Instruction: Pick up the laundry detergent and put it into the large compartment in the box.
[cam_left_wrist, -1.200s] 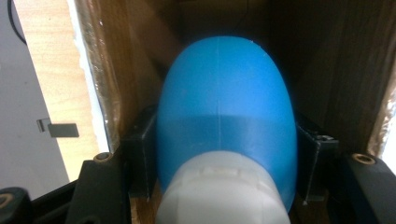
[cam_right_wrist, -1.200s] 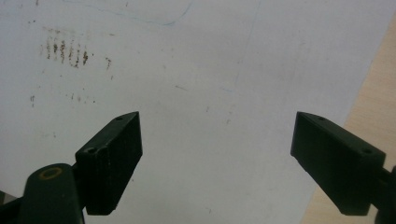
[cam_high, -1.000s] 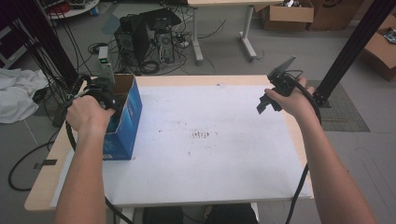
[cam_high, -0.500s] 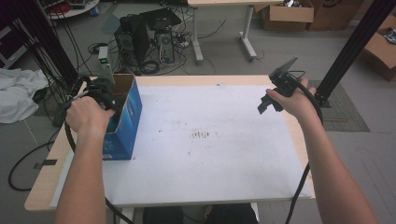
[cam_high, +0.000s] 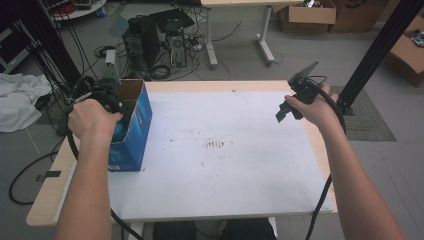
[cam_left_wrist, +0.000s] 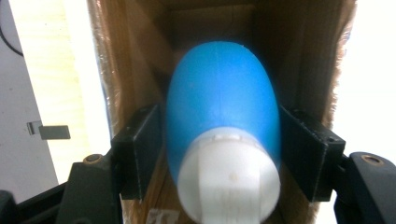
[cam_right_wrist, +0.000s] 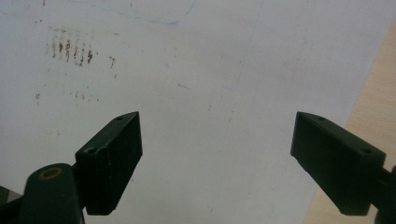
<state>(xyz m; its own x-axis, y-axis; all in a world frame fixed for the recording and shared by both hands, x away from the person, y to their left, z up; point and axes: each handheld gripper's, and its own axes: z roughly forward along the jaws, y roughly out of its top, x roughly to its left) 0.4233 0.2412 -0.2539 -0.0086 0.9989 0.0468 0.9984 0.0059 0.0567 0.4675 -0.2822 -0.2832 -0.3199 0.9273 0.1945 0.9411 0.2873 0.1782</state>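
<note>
A blue bottle (cam_left_wrist: 223, 116) with a white cap sits inside an open cardboard box (cam_high: 131, 131) at the table's nine o'clock edge, clamped by the left gripper (cam_left_wrist: 224, 149). It could snag on the box walls. The bottle's base is hidden. At three o'clock, the right gripper (cam_right_wrist: 215, 163) hangs spread wide and empty.

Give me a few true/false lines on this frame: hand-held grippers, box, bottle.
1. The left hand-held gripper has its jaws on either side of a blue bottle. True.
2. The bottle is on the white sheet mid-table. False: it is inside the open blue box.
3. The right hand-held gripper is open with nothing between its jaws. True.
4. The box stands at the table's right edge. False: it is at the left edge.
5. The bottle's cap is black. False: white.
</note>
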